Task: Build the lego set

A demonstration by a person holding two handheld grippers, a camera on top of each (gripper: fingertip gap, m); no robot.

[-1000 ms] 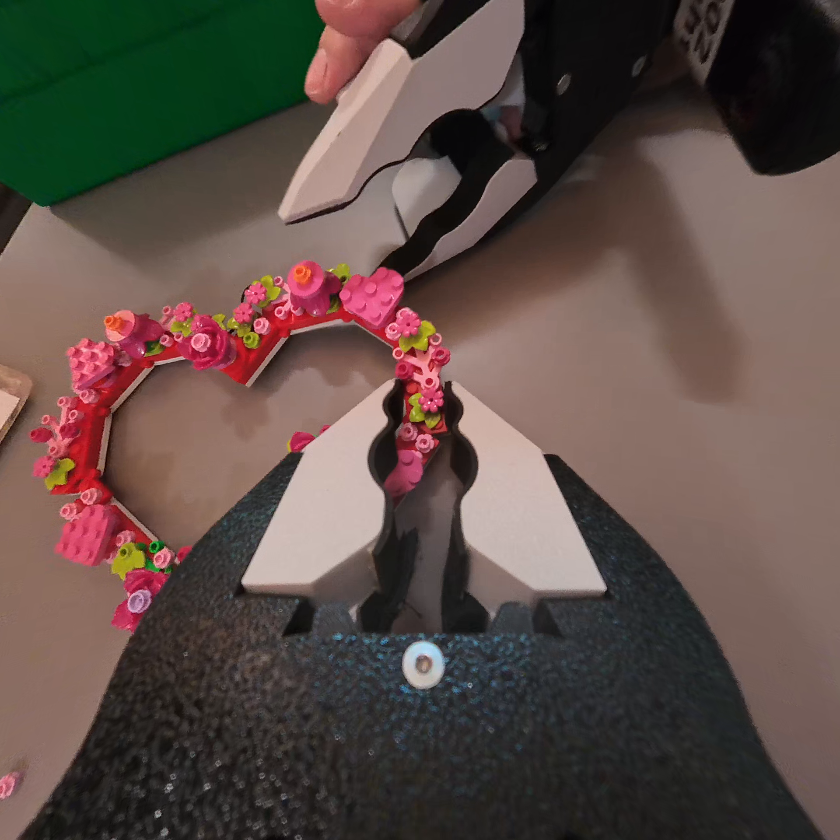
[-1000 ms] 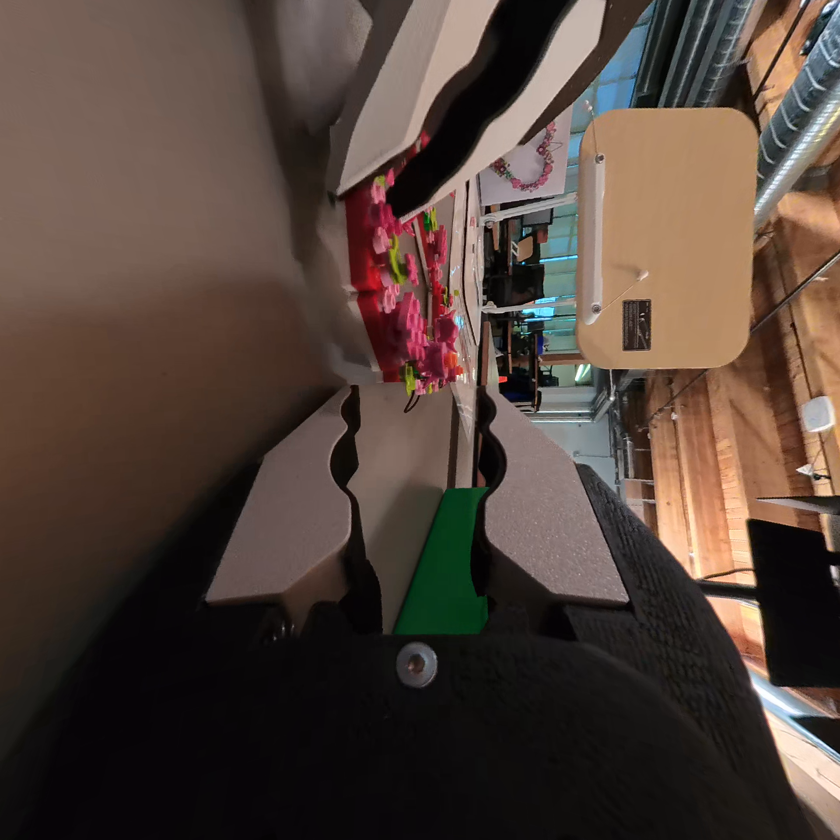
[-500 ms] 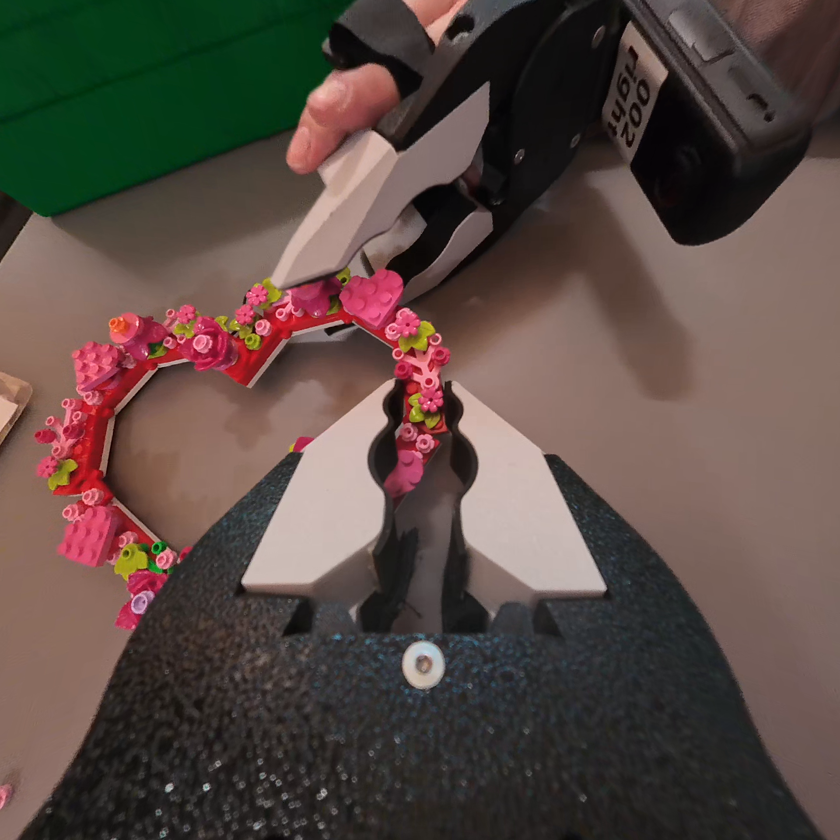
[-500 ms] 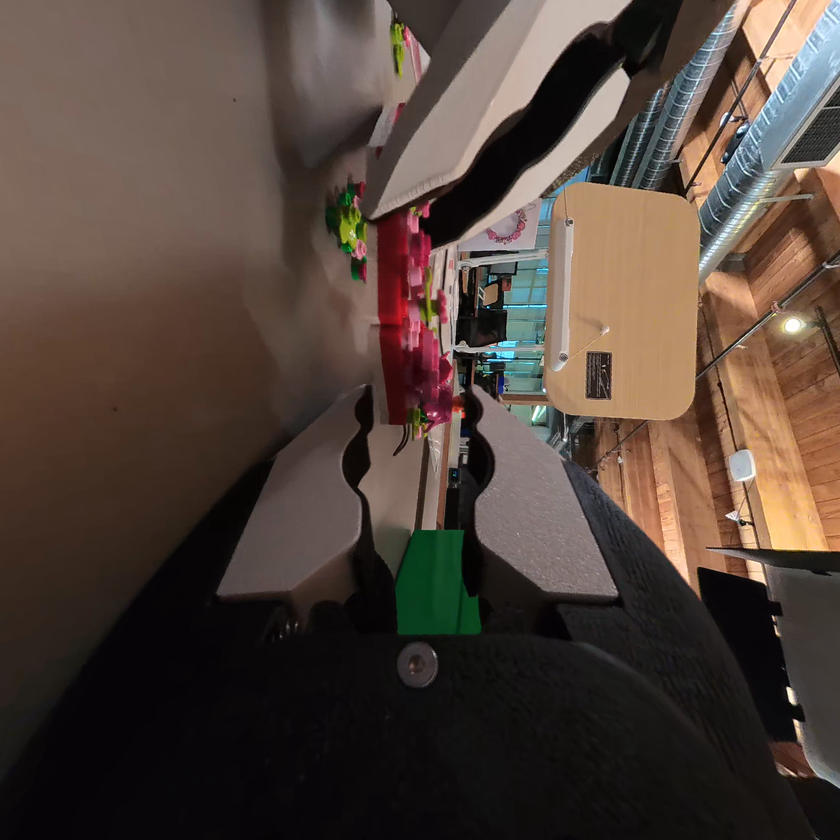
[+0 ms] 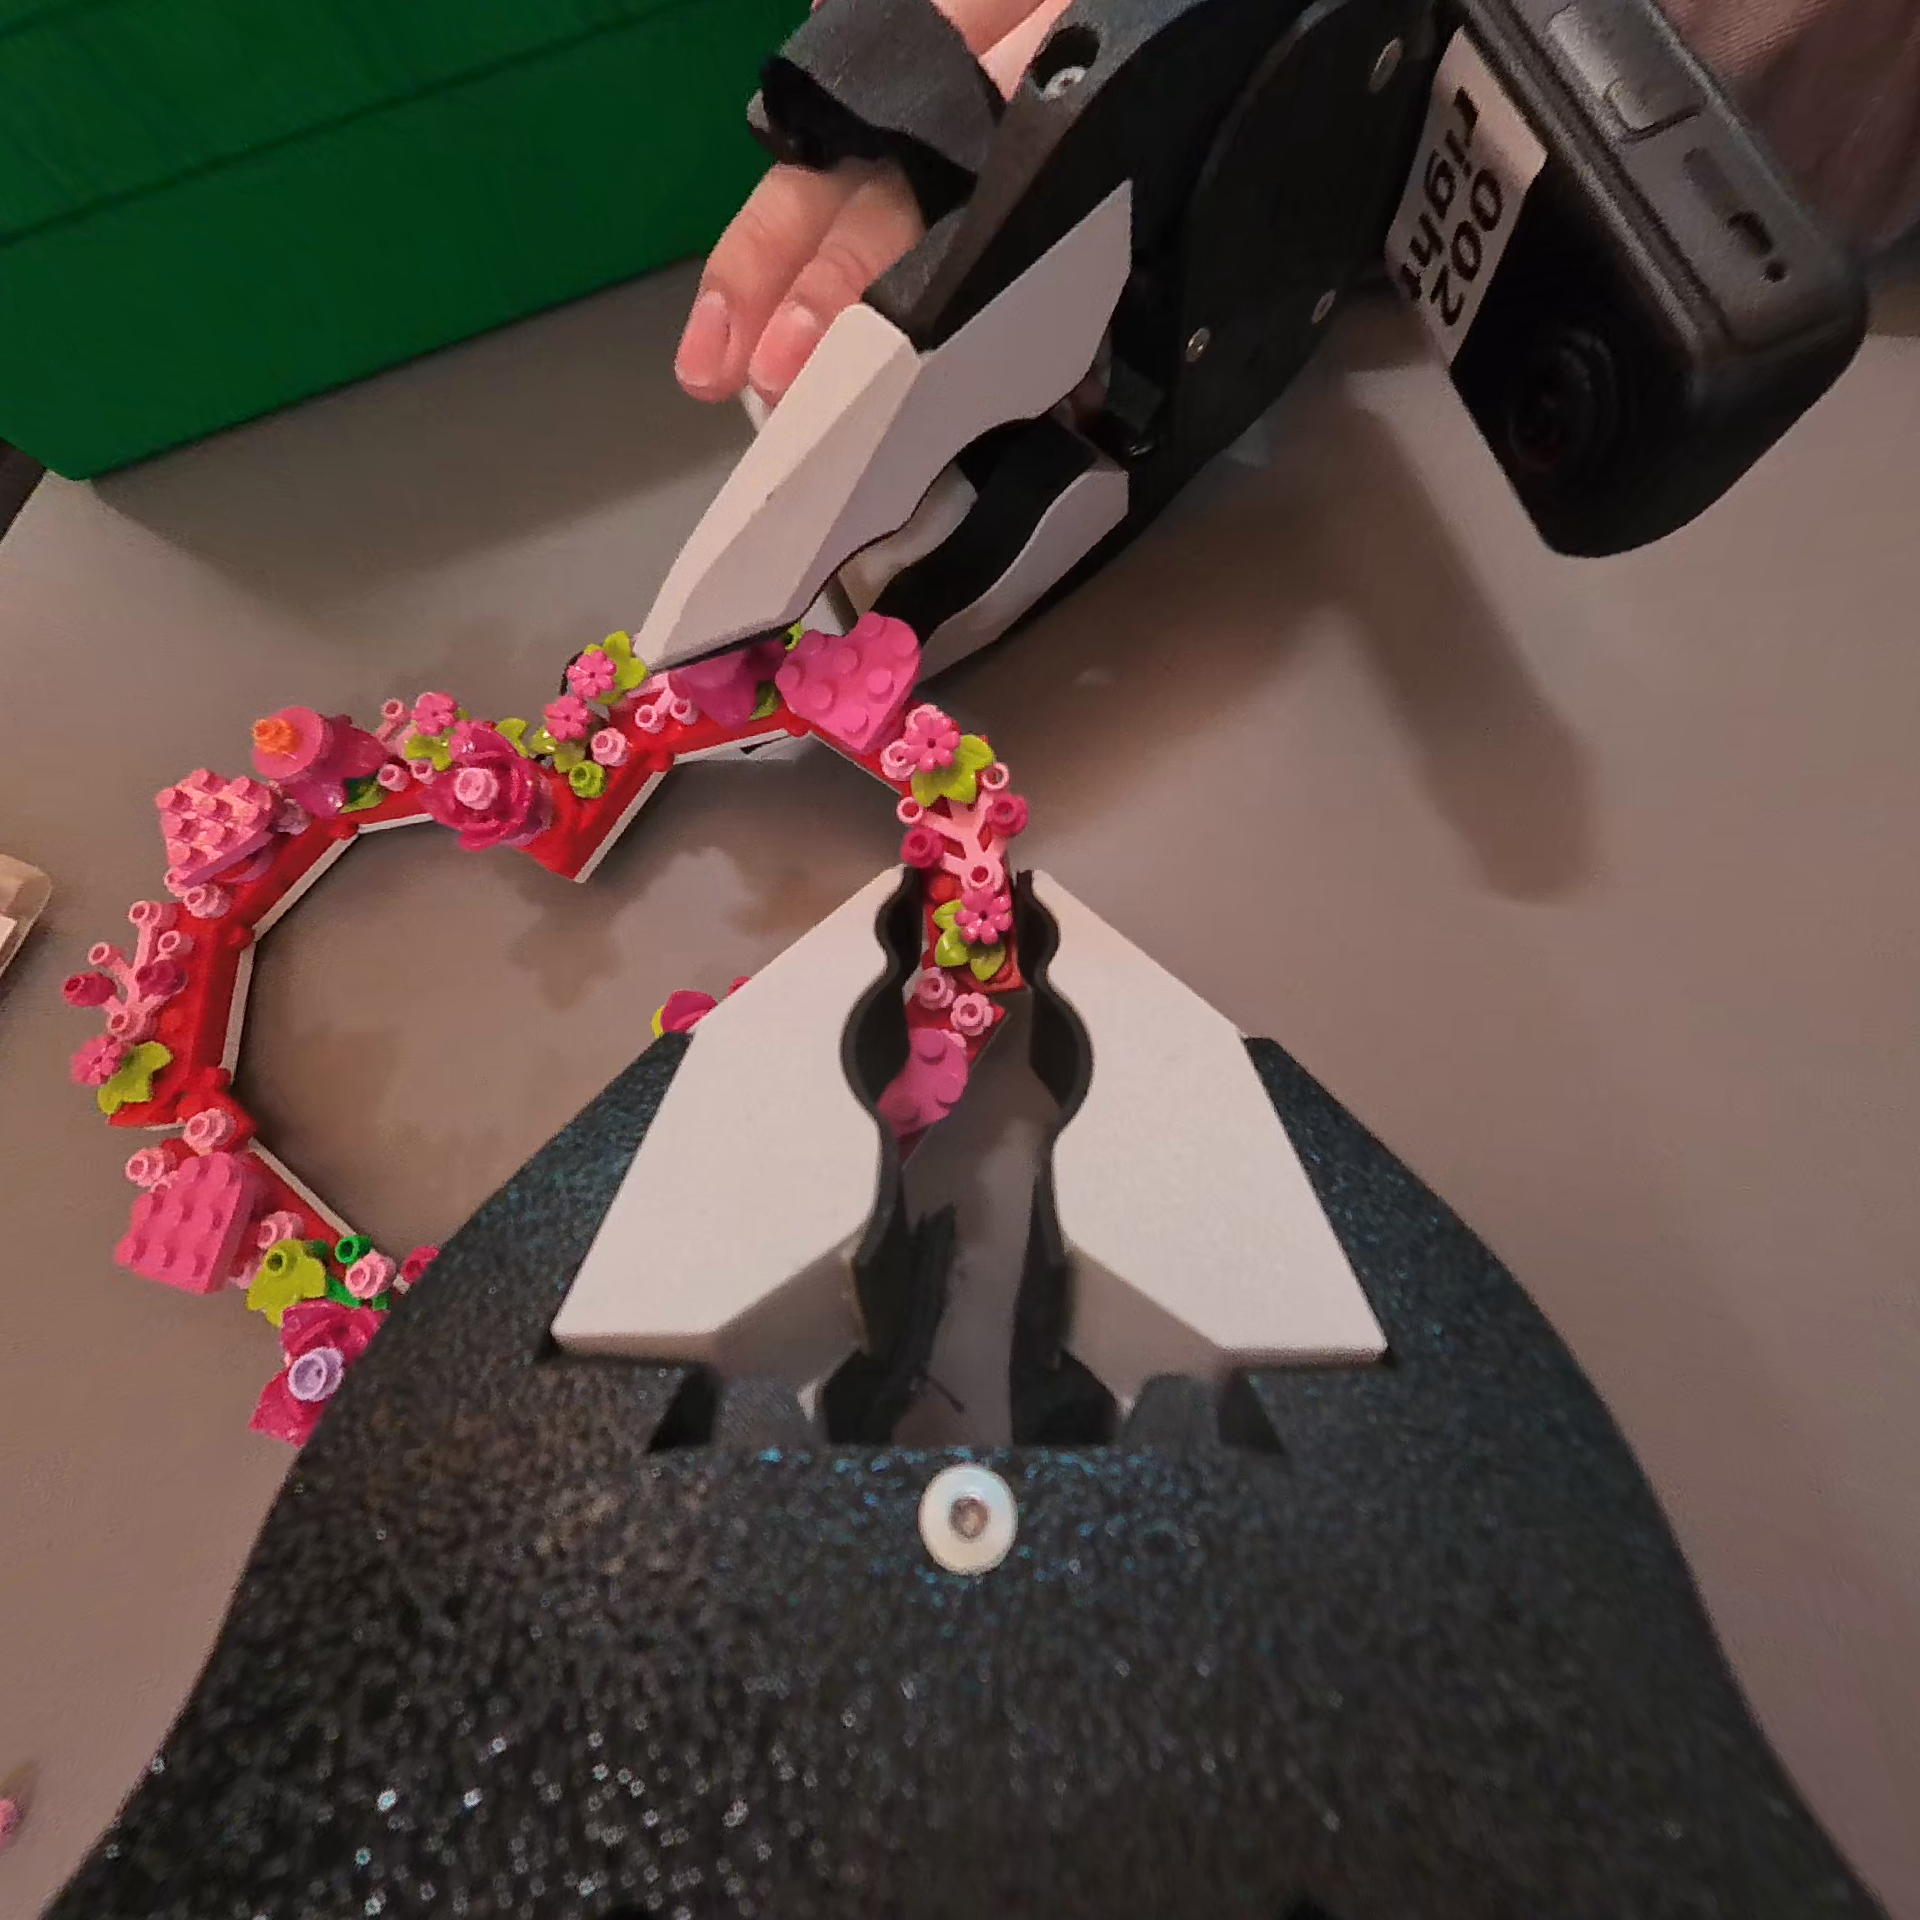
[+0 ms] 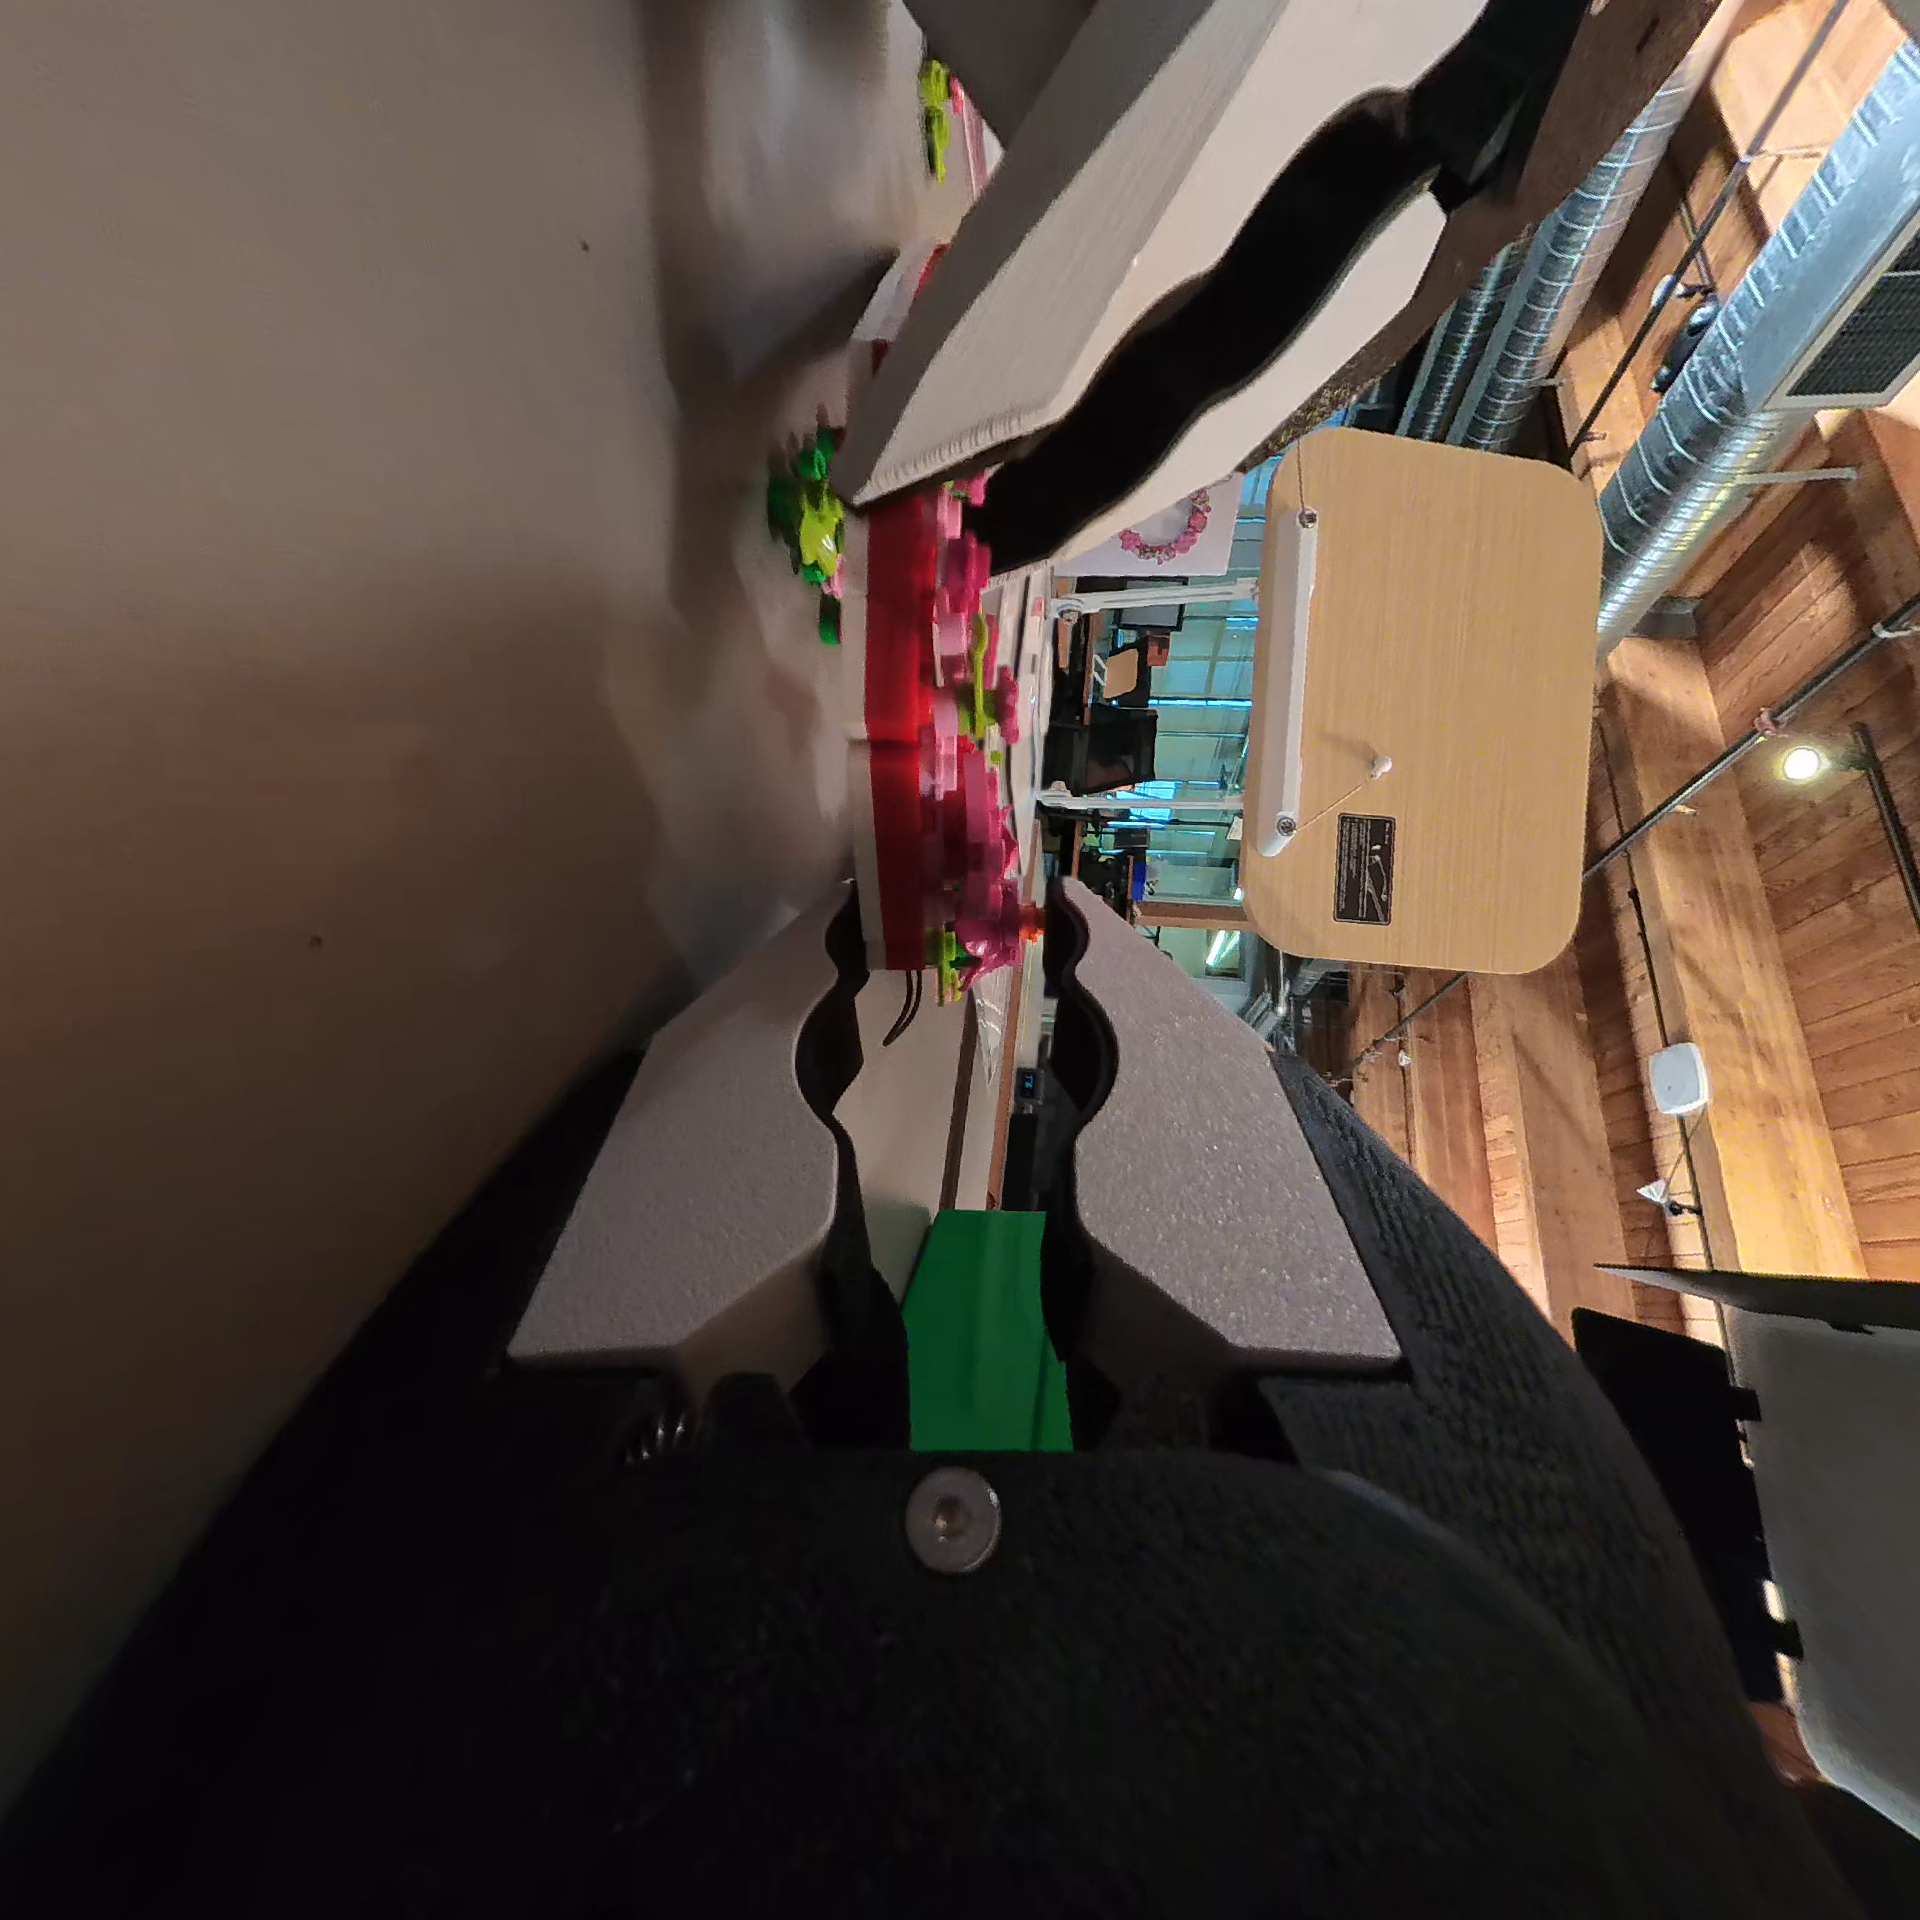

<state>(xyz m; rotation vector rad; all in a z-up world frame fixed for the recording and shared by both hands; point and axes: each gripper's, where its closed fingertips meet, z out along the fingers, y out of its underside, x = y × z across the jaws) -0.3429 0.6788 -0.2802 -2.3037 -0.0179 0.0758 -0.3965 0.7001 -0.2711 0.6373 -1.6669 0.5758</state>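
A red heart-shaped wreath (image 5: 488,800) covered in pink flowers and green leaves lies on the grey table (image 5: 1455,935). My left gripper (image 5: 966,883) is shut on the wreath's right side. My right gripper (image 5: 790,665) reaches in from the upper right, one finger on top of a magenta flower and the other under the frame. In the right wrist view, seen sideways, the wreath's edge (image 6: 894,727) sits between the tips of my right gripper (image 6: 956,899), touching both. The left gripper (image 6: 935,509) shows large above it.
A green box (image 5: 312,156) stands at the back left and shows between the right fingers (image 6: 987,1340). A person's hand (image 5: 779,281) holds the right gripper. A paper scrap (image 5: 16,914) lies at the left edge. A loose pink piece (image 5: 8,1818) lies bottom left. Across from one pair of fingers to the other is roughly 6 cm.
My right gripper has come down and forward onto the top of the wreath, and its jaws have narrowed around the frame. My left gripper has kept its hold and has not moved.
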